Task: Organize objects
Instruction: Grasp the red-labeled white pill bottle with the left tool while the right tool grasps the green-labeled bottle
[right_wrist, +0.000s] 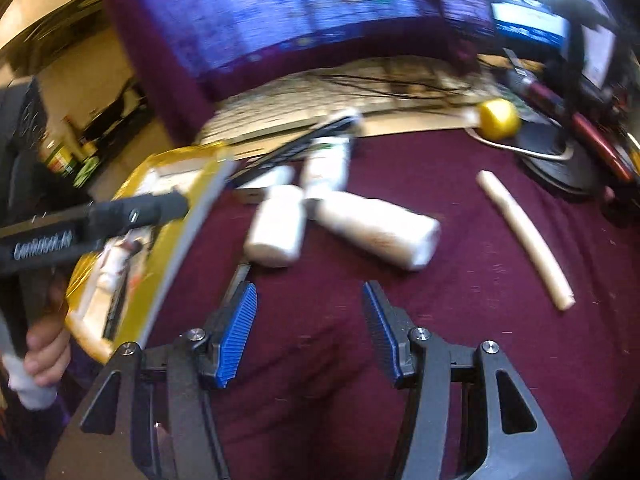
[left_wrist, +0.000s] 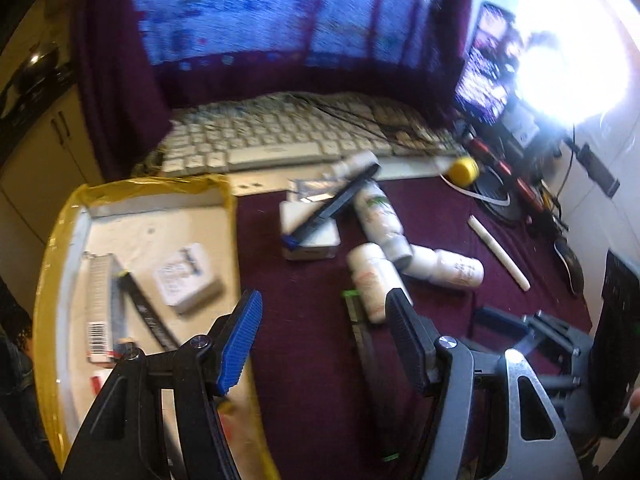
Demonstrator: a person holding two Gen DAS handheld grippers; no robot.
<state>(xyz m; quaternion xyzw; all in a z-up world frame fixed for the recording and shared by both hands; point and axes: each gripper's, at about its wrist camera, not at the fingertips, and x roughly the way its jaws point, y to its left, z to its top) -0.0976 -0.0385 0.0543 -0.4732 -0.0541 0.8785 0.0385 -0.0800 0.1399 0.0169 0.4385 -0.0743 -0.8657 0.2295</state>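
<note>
The left gripper [left_wrist: 324,330] is seen with its jaws spread wide and nothing between them, held above the maroon cloth [left_wrist: 304,360] just beside the right edge of the tray [left_wrist: 76,216]. The right gripper [right_wrist: 310,332] is likewise released and empty, over bare cloth. Just ahead of the left jaws a white bottle [left_wrist: 372,280] lies on its side, with a thin dark strip with green tips [left_wrist: 360,320] beside it. Touching that bottle, a second bottle [left_wrist: 452,268] lies across, and a third [left_wrist: 382,216] stretches back toward the keyboard [left_wrist: 280,136]. A white box [left_wrist: 308,236] sits left of these bottles, and a black stick [left_wrist: 340,200] is propped over it. To the right, apart from the bottles, a pale rod [left_wrist: 500,252] lies on the cloth, and a yellow cap [left_wrist: 464,170] is seen near the keyboard's right end. Inside the yellow-rimmed tray a small white box [left_wrist: 188,276], a barcoded pack [left_wrist: 98,304] and a dark ruler-like strip [left_wrist: 148,312] are laid. In the right wrist view, the left gripper's body is seen over the tray, gripped by a hand [right_wrist: 44,344]. Both views are blurred, so labels cannot be read.
</note>
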